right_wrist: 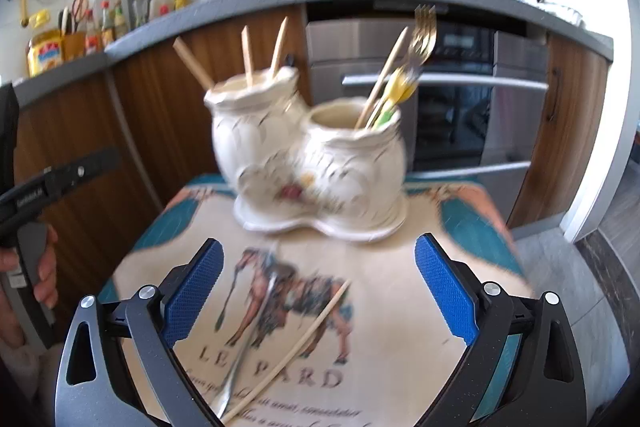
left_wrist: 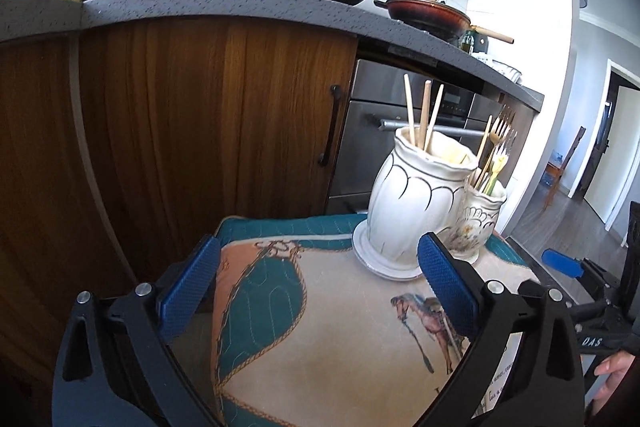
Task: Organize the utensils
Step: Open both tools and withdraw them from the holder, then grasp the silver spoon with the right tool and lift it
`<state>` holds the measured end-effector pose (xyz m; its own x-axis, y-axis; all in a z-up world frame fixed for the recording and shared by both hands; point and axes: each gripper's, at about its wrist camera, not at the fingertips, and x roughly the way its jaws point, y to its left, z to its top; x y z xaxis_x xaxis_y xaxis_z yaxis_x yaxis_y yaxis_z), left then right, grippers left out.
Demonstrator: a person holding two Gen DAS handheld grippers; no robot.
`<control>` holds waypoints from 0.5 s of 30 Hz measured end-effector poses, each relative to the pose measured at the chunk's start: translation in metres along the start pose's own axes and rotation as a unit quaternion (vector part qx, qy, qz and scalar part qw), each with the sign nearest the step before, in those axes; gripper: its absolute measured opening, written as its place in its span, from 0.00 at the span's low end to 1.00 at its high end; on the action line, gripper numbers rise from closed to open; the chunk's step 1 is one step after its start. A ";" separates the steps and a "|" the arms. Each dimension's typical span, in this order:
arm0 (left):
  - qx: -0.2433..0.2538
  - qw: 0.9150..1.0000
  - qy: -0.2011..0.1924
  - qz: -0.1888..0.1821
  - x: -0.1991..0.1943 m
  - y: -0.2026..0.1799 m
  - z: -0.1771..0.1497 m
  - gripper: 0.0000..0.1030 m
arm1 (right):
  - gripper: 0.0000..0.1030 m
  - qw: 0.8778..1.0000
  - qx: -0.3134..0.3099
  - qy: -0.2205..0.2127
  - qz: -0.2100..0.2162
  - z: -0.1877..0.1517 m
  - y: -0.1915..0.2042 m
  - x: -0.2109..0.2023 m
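The right gripper [right_wrist: 318, 291] stands wide open and holds nothing; on the cloth [right_wrist: 400, 307] between its blue pads [right_wrist: 192, 291] lie a silver spoon [right_wrist: 248, 339] and one pale chopstick [right_wrist: 296, 343], side by side and slanted, not touched by either pad. The left gripper [left_wrist: 320, 291] is wide open too, with only bare cloth between its fingers; the big white jar [left_wrist: 412, 195] sits just past its right pad.

The two jars are joined on one wavy white base [right_wrist: 320, 223]; they are round, shiny pottery with dark curved lines and a little flower picture. The big jar holds three wooden sticks [left_wrist: 425, 115]; the small jar [right_wrist: 352, 163] holds gold forks [right_wrist: 424, 31], another stick, and yellow and green handles.

The cloth is quilted, cream and teal, with a rope pattern and a horse picture [right_wrist: 292, 299]; big letters on it read "LE" and "PARD"; the smaller lines under them are too blurry to read.
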<state>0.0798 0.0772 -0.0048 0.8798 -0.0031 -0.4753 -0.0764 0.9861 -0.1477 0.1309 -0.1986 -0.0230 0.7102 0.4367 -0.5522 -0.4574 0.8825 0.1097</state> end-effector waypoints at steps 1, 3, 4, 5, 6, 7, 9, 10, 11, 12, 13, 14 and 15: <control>0.000 1.000 0.002 0.000 -0.001 0.001 -0.002 0.94 | 0.93 1.000 -0.004 0.008 0.000 -0.002 0.004 0.002; 0.002 1.000 0.006 -0.001 -0.002 0.001 -0.006 0.94 | 0.93 1.000 -0.016 0.026 -0.005 -0.007 0.013 0.008; 0.002 1.000 0.007 -0.001 -0.002 0.001 -0.006 0.94 | 0.93 0.999 -0.021 0.035 -0.008 -0.008 0.017 0.010; 0.004 1.000 0.008 -0.001 -0.003 0.000 -0.008 0.94 | 0.93 0.999 -0.024 0.043 -0.010 -0.010 0.020 0.012; 0.005 1.000 0.010 -0.001 -0.004 0.000 -0.009 0.94 | 0.93 0.998 -0.025 0.052 -0.010 -0.012 0.024 0.015; 0.007 1.000 0.011 -0.002 -0.004 -0.001 -0.010 0.94 | 0.93 0.998 -0.024 0.059 -0.007 -0.014 0.026 0.017; 0.008 1.000 0.013 -0.004 -0.005 -0.002 -0.011 0.94 | 0.93 0.997 -0.022 0.068 -0.004 -0.016 0.031 0.020; 0.007 1.000 0.014 -0.005 -0.005 -0.002 -0.012 0.94 | 0.93 0.997 -0.022 0.072 -0.005 -0.018 0.034 0.022; 0.007 1.000 0.015 -0.005 -0.005 -0.002 -0.012 0.94 | 0.93 0.997 -0.024 0.074 -0.007 -0.019 0.037 0.023; 0.005 1.000 0.015 -0.006 -0.005 -0.002 -0.013 0.94 | 0.93 0.997 -0.027 0.077 -0.008 -0.019 0.040 0.025; 0.005 1.000 0.015 -0.008 -0.006 -0.002 -0.013 0.94 | 0.93 0.996 -0.030 0.078 -0.008 -0.020 0.043 0.027; 0.005 1.000 0.015 -0.007 -0.006 -0.002 -0.013 0.94 | 0.93 0.996 -0.032 0.079 -0.009 -0.020 0.044 0.027; 0.005 1.000 0.015 -0.007 -0.006 -0.002 -0.014 0.94 | 0.93 0.996 -0.034 0.081 -0.010 -0.020 0.046 0.029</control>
<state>0.0683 0.0734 -0.0135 0.8660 -0.0219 -0.4996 -0.0597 0.9874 -0.1467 0.1194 -0.1490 -0.0508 0.6261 0.3795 -0.6812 -0.4831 0.8745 0.0432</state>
